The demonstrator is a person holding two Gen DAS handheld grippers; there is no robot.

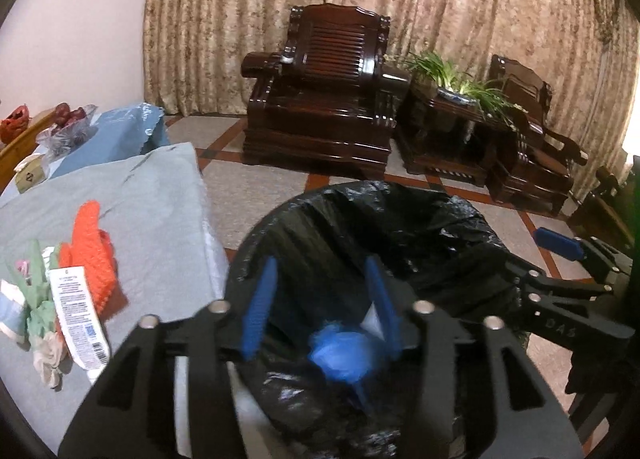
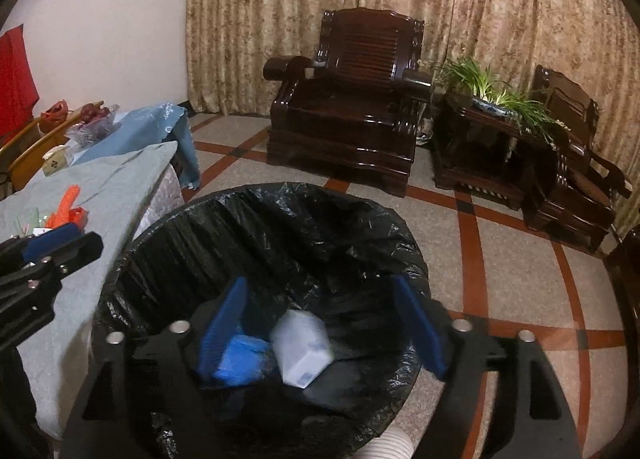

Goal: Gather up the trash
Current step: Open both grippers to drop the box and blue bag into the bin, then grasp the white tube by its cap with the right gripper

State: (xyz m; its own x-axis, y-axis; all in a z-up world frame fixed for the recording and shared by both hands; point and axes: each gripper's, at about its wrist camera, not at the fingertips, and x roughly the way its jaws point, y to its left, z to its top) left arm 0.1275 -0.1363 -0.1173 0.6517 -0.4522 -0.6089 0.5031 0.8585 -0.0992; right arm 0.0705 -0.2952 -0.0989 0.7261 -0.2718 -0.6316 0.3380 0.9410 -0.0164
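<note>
A trash bin lined with a black bag (image 1: 400, 227) (image 2: 280, 227) stands on the floor beside the table. Both grippers hover over its mouth. My left gripper (image 1: 324, 299) is open and empty; a blurred blue crumpled item (image 1: 340, 355) is below it inside the bin. My right gripper (image 2: 320, 323) is open and empty; a white box-like carton (image 2: 304, 347) and the blue item (image 2: 240, 359) lie in the bin beneath it. On the table, an orange knitted piece (image 1: 92, 247), a labelled white packet (image 1: 78, 311) and crumpled paper (image 1: 46, 355) lie together.
The table with a grey-blue cloth (image 1: 152, 211) (image 2: 120, 183) is left of the bin. A bowl of fruit (image 1: 68, 123) sits further back. Dark wooden armchairs (image 1: 320, 99) (image 2: 352, 107) and a plant stand (image 1: 452, 99) are across the tiled floor, before curtains.
</note>
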